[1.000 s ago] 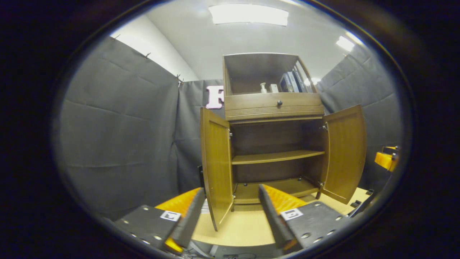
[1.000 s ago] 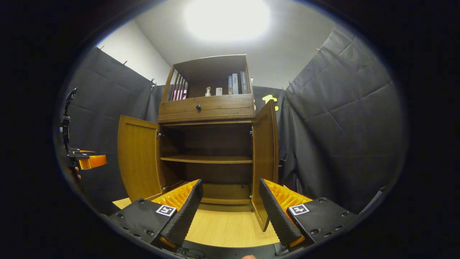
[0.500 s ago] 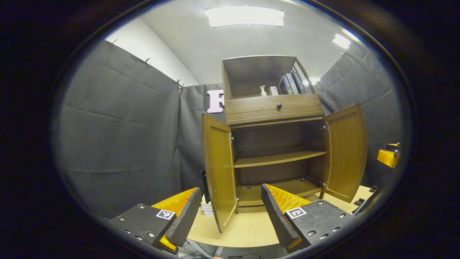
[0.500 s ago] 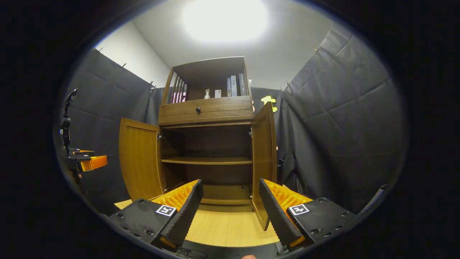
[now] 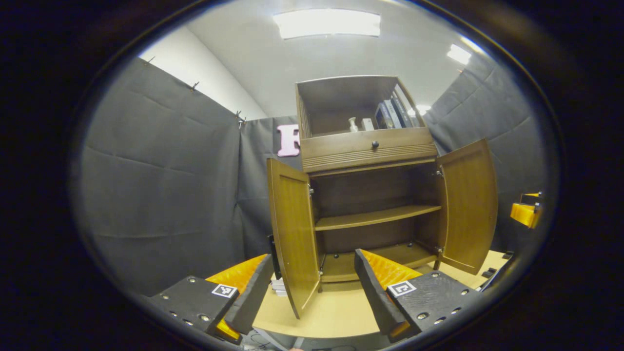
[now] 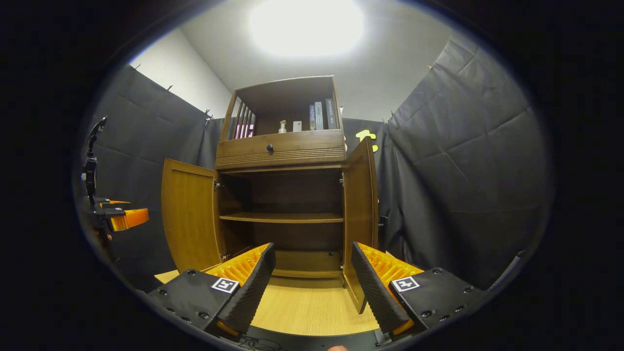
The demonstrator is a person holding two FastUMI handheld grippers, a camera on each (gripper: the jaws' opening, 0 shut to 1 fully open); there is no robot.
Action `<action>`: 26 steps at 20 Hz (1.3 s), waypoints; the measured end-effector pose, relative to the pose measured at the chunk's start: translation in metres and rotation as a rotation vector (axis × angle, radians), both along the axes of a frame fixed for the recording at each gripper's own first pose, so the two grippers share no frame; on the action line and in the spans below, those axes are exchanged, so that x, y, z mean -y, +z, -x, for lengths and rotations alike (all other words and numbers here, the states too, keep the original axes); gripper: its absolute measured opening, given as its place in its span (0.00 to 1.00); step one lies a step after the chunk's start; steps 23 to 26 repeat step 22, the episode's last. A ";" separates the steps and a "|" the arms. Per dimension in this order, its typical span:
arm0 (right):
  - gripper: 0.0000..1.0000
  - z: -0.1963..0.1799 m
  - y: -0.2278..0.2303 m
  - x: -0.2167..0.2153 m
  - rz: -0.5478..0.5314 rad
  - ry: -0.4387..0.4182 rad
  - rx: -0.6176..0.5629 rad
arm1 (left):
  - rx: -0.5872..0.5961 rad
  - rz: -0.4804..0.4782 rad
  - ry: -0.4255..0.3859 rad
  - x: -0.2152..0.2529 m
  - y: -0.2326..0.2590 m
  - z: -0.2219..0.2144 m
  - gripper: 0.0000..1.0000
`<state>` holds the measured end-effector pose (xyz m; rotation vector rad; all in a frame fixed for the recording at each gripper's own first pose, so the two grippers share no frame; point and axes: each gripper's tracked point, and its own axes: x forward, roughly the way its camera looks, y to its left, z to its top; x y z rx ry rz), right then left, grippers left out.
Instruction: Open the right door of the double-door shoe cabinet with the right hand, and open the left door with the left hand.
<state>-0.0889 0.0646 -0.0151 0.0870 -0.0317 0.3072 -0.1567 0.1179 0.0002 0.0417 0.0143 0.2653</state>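
Standing open, both doors of the shoe cabinet show bare shelves; left hand-held gripper and right hand-held gripper are spread, holding nothing; book spines are too small to make out.

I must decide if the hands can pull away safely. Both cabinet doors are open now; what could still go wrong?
1. The left door stands edge-on between the open left claw fingers; a sideways move may knock it.
2. The right door stands similarly close to the right claw; a bump may swing it back.
3. A hard bump could shake the bottle and books on top.
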 end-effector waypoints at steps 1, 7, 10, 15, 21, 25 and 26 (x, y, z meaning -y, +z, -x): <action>0.93 -0.001 0.000 -0.001 -0.001 0.000 0.000 | 0.000 0.000 0.000 0.001 0.000 -0.001 0.97; 0.98 -0.002 0.000 -0.005 0.006 0.006 0.004 | 0.002 0.001 0.004 -0.002 0.002 -0.003 0.96; 0.98 -0.003 -0.001 -0.007 0.008 0.006 0.001 | 0.008 0.001 0.005 -0.005 0.004 -0.004 0.97; 0.92 -0.004 0.002 -0.008 0.008 0.003 0.010 | 0.012 0.001 0.004 -0.008 0.004 -0.006 0.97; 0.92 -0.008 0.002 -0.013 0.012 0.002 0.009 | 0.010 -0.008 -0.010 -0.008 0.003 -0.013 0.97; 0.98 -0.010 0.002 -0.014 0.012 0.002 0.010 | 0.011 -0.011 -0.011 -0.008 0.003 -0.015 0.96; 0.98 -0.010 0.002 -0.014 0.012 0.002 0.010 | 0.011 -0.011 -0.011 -0.008 0.003 -0.015 0.96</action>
